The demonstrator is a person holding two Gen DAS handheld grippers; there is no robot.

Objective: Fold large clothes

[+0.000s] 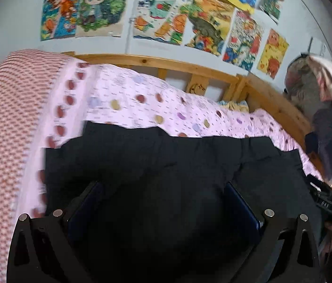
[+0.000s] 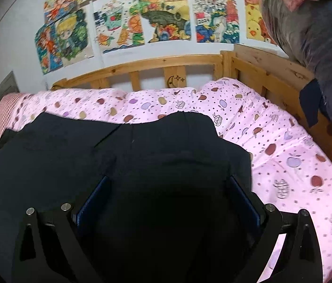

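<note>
Spreading wide, the left gripper [image 1: 163, 202] and right gripper [image 2: 168, 195] hang jaws apart over a soft, matte black garment [image 2: 142, 146]; it lies rumpled on the pink apple-print quilt [image 2: 283, 146]. Beyond stands a slatted pine bed rail [image 2: 142, 67]; colourful drawings [image 2: 163, 11] paper the wall.

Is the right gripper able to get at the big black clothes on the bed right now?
Probably yes. The right gripper is open, with its fingers either side of the black garment spread on the pink quilt, and nothing is in between.
</note>
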